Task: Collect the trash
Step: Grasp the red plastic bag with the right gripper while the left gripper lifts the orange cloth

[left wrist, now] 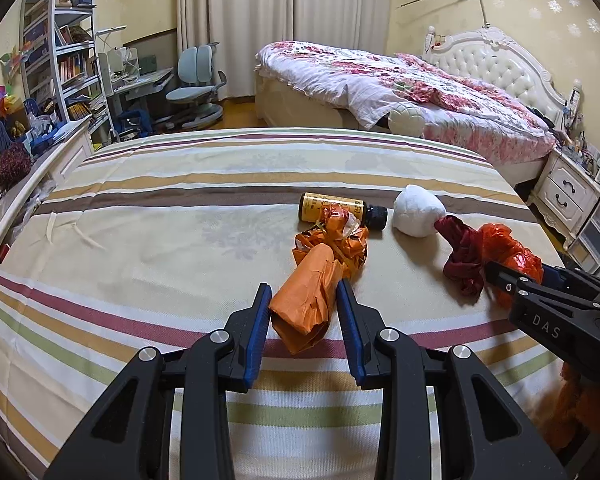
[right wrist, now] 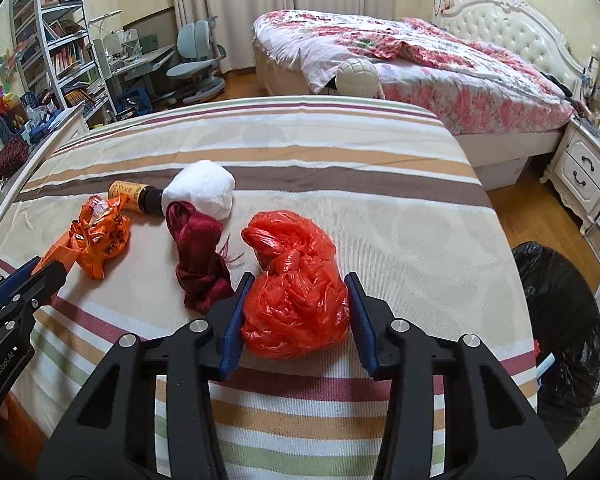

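Observation:
Trash lies on a striped bedsheet (left wrist: 160,208). My left gripper (left wrist: 304,294) is open, its fingers on either side of a crumpled orange bag (left wrist: 308,300); the bag also shows in the right wrist view (right wrist: 100,240). My right gripper (right wrist: 298,284) is open around a knotted red plastic bag (right wrist: 296,288), also seen in the left wrist view (left wrist: 508,252). Between them lie a dark red cloth (right wrist: 198,256), a white wad (right wrist: 204,190) and a yellow bottle with a black cap (left wrist: 340,210) on its side.
A bin lined with a black bag (right wrist: 560,320) stands on the floor right of the striped bed. Beyond are a floral bed (left wrist: 420,88), white nightstand (left wrist: 568,196), desk chair (left wrist: 196,84) and bookshelf (left wrist: 64,48).

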The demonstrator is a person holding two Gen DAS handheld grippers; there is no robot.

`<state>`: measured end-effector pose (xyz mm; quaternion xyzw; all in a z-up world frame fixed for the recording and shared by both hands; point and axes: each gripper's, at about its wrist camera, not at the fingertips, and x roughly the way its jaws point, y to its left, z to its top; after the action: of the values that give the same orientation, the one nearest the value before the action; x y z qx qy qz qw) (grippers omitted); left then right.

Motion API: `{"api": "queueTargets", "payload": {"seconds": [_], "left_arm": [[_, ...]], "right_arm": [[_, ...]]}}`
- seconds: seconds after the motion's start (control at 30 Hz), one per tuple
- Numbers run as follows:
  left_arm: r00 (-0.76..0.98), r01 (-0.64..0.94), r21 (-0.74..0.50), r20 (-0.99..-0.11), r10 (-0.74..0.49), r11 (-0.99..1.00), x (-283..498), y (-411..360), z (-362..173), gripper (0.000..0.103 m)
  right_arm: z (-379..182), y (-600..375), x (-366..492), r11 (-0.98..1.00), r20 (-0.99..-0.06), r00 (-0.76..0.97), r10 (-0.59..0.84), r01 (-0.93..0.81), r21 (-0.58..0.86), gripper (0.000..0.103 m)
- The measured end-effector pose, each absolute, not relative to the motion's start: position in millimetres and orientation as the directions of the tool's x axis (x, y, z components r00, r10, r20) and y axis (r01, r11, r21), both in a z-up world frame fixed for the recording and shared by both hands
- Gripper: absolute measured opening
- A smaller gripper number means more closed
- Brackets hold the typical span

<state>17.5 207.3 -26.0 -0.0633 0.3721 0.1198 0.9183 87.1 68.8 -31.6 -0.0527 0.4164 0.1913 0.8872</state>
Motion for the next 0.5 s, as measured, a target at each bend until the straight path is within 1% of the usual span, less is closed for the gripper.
{"api": "queueTargets", "payload": {"seconds": [0.17,0.5], "left_arm": [[0.693,-0.263,-0.028,-0.701,0.169,0.964,16,205,-28,0.034],[0.691,-0.255,-0.021,-0.703,0.167,0.967,11,198,-30,0.034]], "right_arm": [[-29,63,83,0.922,-0.748,0.588,0.306,-0.38,0.078,0.041],[-27,39,69,0.93,-0.732,0.613,0.297,-0.361,0.074,0.04]]}}
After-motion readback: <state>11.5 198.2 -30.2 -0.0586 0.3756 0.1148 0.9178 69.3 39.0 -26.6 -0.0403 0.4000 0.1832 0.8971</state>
